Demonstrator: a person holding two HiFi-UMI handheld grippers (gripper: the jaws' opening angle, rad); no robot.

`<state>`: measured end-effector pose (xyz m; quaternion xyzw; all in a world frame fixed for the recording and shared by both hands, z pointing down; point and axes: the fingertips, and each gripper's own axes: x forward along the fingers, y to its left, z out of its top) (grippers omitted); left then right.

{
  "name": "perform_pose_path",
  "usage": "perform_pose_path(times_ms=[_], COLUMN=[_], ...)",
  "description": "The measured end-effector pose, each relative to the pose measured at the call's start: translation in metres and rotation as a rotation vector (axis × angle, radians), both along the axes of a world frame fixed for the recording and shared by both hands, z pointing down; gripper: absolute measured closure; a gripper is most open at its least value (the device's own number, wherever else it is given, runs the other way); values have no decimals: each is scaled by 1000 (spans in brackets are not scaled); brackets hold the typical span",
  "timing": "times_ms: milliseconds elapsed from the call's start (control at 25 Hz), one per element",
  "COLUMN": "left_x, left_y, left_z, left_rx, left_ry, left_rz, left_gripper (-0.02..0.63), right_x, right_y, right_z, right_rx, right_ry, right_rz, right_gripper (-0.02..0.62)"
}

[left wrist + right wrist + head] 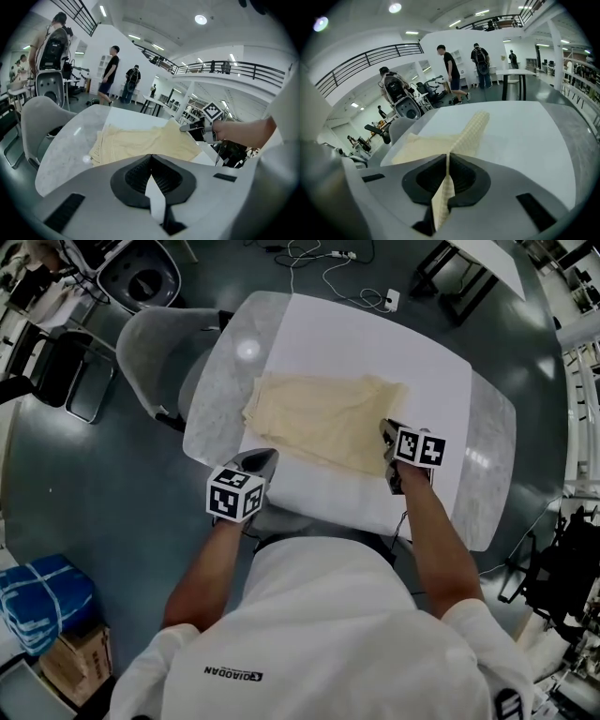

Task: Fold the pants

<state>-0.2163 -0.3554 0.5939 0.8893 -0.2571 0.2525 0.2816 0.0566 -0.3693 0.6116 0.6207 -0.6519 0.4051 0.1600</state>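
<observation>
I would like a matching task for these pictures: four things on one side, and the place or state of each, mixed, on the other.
1 pants
2 right gripper
3 chair
4 blue bundle

A grey, beside the table
B by a cardboard box
C cream, on the white sheet
D shut on the pants

Pairs: 1-C, 2-D, 3-A, 4-B

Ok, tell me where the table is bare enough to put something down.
Bare: the white sheet beyond the pants, and its strip to their right, up to the grey table rim. A narrow strip lies between the pants and the near edge. Crowded: the pants' near right corner, where the right gripper is shut on them.
</observation>
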Motion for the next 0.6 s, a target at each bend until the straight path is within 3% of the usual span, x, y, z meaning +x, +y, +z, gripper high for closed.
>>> perform_pose_path(times_ms=[320,600], left_x=[-32,-62], left_y=[-13,-16], left_z=[-9,-14], left_rx=[20,35], left_ry=[22,27], left_rz=[-62,-126], left_gripper=[579,580], right_x=[-80,-147], right_y=[-52,-100], right_z=[-58,-74], right_rx=[109,150], right_ry=[-86,-132], right_rz=[-68,-114], right_gripper=[555,557])
